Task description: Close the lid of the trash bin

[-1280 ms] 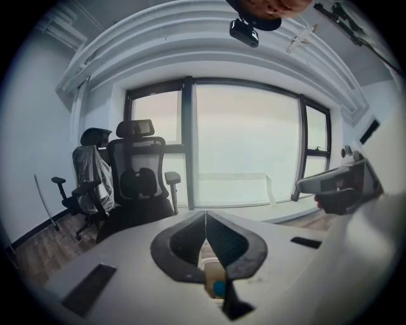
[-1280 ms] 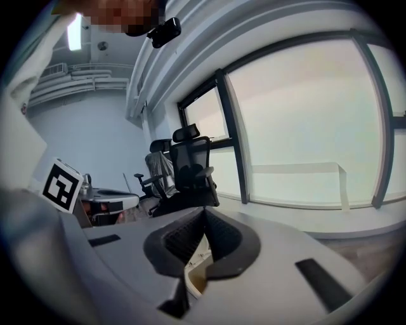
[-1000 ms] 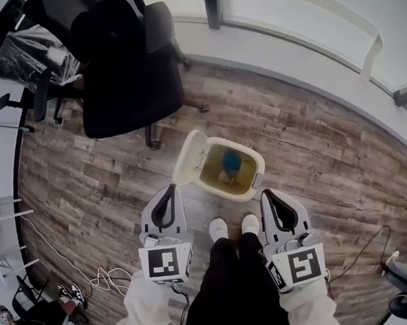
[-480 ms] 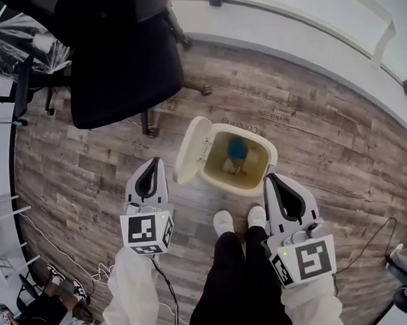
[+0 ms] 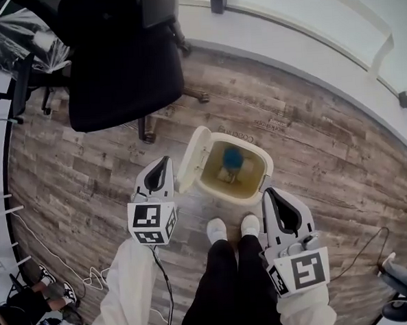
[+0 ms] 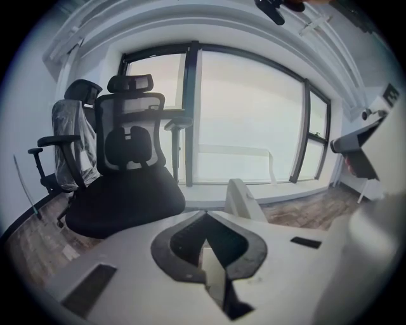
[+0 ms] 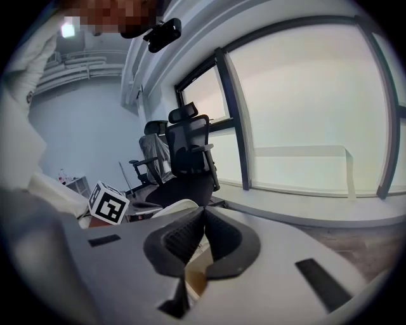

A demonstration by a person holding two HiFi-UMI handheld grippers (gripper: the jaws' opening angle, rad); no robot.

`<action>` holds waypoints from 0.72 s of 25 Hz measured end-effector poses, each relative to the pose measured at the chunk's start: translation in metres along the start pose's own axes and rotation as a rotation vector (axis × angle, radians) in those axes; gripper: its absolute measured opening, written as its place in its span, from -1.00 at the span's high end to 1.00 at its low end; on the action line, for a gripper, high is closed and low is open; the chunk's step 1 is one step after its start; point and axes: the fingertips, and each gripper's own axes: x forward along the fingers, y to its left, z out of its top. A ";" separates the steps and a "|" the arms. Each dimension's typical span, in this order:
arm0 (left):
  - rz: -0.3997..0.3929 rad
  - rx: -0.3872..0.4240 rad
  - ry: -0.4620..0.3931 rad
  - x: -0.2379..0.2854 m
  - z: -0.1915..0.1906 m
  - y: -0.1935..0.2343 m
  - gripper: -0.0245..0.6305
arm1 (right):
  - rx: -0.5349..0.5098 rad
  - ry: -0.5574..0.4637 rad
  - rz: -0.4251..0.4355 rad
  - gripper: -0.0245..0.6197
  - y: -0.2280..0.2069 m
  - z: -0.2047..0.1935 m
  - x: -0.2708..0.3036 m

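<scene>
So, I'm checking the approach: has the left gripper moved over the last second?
Yes. The left gripper has gone forward: its tips, earlier just short of the open lid, now sit alongside it, on its left.

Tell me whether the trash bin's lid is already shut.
No, the lid stands tipped up at the left of the trash bin, whose inside lies open to the head view.

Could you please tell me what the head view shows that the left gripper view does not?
Only the head view shows the trash bin's open inside with a blue item at the bottom, the person's white shoes and the right gripper. Only the left gripper view shows the ceiling and the upper window frame. Both show the raised lid, the black office chair and the wooden floor.
</scene>
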 end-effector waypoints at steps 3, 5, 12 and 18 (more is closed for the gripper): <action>-0.001 -0.042 -0.007 -0.007 0.000 -0.013 0.90 | 0.015 0.019 -0.007 0.85 -0.002 -0.008 -0.014; -0.009 -0.048 -0.017 -0.006 0.007 -0.021 0.90 | 0.030 0.010 -0.022 0.85 -0.008 -0.007 -0.018; -0.084 -0.004 -0.009 0.002 0.009 -0.067 0.90 | 0.072 -0.006 -0.073 0.85 -0.033 -0.013 -0.036; -0.082 -0.047 0.013 0.007 -0.001 -0.101 0.90 | 0.100 -0.008 -0.113 0.85 -0.063 -0.020 -0.051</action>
